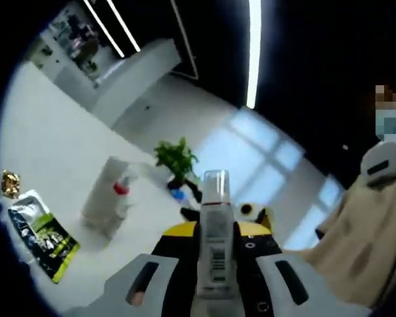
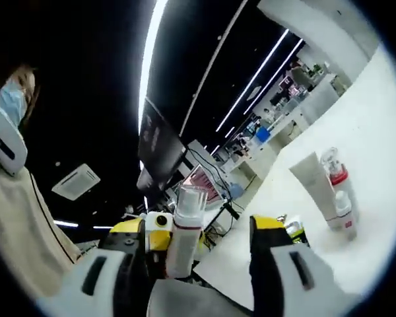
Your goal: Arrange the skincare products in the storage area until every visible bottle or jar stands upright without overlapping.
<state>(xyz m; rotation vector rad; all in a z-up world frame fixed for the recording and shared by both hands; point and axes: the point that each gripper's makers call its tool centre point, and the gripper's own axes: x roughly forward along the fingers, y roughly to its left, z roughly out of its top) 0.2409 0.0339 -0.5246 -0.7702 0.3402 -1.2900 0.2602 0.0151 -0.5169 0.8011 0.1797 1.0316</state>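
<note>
Bottle stands between left hand-held gripper jaws.

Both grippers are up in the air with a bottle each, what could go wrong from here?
1. The left gripper holds its clear-capped bottle low on the body, so it might pivot or slip when lowered.
2. The right gripper appears to press its clear-capped bottle against one jaw only; the grip may be loose.
3. The white tube and the red-collared bottle stand close together; a bottle set down beside them could topple them.
</note>
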